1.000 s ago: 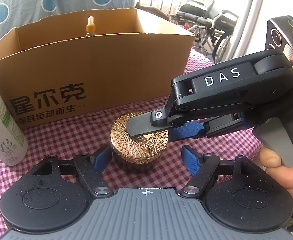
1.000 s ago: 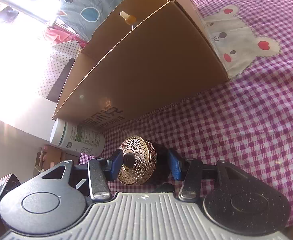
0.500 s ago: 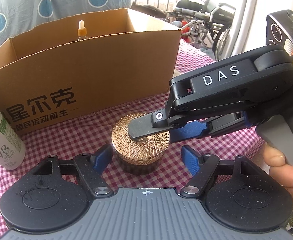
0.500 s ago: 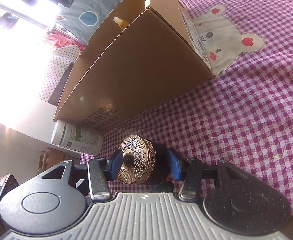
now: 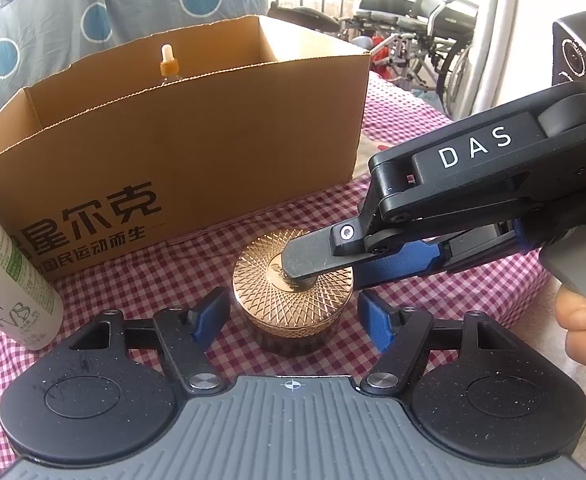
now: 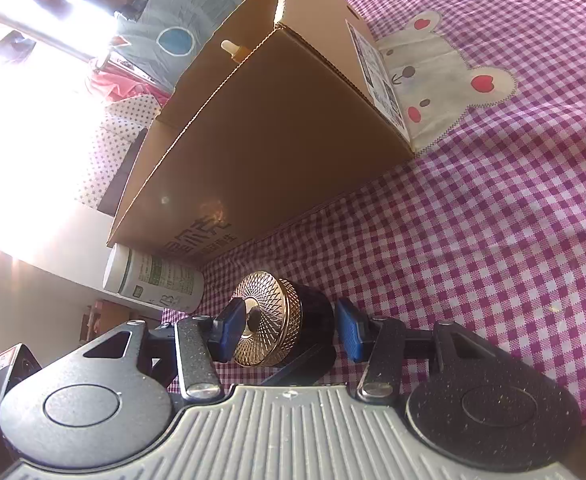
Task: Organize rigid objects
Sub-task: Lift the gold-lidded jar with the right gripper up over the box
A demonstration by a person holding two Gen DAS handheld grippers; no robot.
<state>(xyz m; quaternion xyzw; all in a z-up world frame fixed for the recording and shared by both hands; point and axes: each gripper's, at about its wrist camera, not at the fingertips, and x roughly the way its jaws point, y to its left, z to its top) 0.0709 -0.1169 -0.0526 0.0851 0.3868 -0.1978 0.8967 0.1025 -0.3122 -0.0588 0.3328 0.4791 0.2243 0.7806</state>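
Before cardboard box (image 5: 197,148), gold-lidded jar (image 5: 293,292) on checked cloth (image 6: 473,240). Left gripper (image 5: 293,316) closing around jar, pads clear. Right gripper (image 6: 289,330) straddles lid, contact unclear. Next: firm grip, lift into box.

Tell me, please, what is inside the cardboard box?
Inside the cardboard box, only a dropper bottle shows, its white tip and amber neck rising above the front wall. The wall hides the bottle's body, the box floor and anything else there.

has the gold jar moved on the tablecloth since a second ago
No. In the left wrist view the gold jar sits at the same spot in front of the cardboard box, with the right gripper on its lid as before.
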